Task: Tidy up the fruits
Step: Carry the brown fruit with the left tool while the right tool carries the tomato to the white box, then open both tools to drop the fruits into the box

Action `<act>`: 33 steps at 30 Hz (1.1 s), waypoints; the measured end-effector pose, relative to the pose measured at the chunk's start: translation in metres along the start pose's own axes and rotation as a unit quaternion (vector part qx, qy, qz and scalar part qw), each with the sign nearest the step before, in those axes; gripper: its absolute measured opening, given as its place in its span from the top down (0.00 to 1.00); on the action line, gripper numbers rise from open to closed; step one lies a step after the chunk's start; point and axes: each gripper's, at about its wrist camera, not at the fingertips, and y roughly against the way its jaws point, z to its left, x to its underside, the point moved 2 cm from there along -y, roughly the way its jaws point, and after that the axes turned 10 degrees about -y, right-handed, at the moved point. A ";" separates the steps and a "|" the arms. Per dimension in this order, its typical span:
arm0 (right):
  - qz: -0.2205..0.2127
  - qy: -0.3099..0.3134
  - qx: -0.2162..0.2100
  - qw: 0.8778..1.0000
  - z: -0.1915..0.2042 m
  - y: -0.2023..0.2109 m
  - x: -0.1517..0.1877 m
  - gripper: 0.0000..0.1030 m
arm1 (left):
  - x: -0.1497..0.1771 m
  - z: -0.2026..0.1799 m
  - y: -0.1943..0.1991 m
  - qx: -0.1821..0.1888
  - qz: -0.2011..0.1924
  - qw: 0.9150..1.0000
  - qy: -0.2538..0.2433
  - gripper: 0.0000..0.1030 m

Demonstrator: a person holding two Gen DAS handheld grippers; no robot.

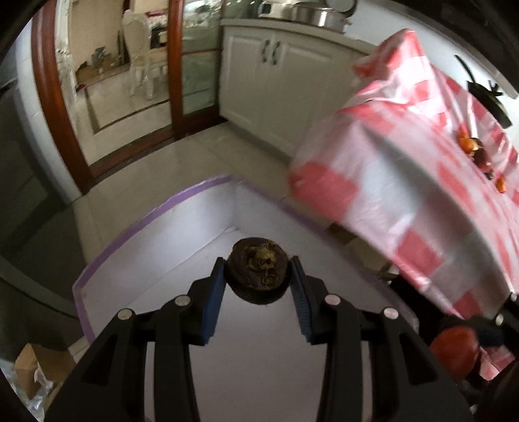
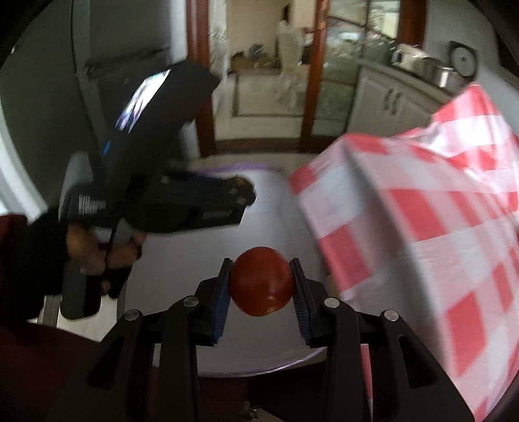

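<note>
My left gripper (image 1: 258,276) is shut on a dark round fruit with a dried calyx, a mangosteen (image 1: 258,271), held above a white box with purple-taped rims (image 1: 155,214). My right gripper (image 2: 261,282) is shut on a red round fruit (image 2: 261,280), held over the same white box (image 2: 275,201). The left gripper (image 2: 194,201) shows in the right wrist view, at the left over the box. The red fruit (image 1: 454,350) also shows at the lower right of the left wrist view. Several small orange and dark fruits (image 1: 476,149) lie on the red-and-white checked tablecloth (image 1: 405,162).
The checked table (image 2: 438,211) stands right of the box. White cabinets (image 1: 275,74) with metal pots (image 1: 311,13) are behind. A wooden-framed glass door (image 1: 175,65) opens to another room. A cardboard box (image 1: 29,366) lies on the floor at lower left.
</note>
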 end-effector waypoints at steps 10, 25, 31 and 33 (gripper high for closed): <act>0.103 -0.047 -0.012 0.994 -0.012 -0.076 0.006 0.65 | 0.033 0.026 -0.049 -0.025 0.094 0.995 0.014 0.61; 0.133 -0.037 0.014 0.990 -0.023 -0.100 0.008 0.31 | 0.035 0.048 -0.074 -0.045 0.129 0.987 0.087 0.19; 0.099 -0.017 -0.009 0.995 -0.020 -0.076 -0.002 0.27 | 0.027 0.045 -0.065 -0.048 0.113 0.988 0.092 0.18; 0.075 -0.027 -0.025 0.996 -0.024 -0.060 -0.010 0.27 | 0.018 0.040 -0.056 -0.058 0.096 0.990 0.081 0.18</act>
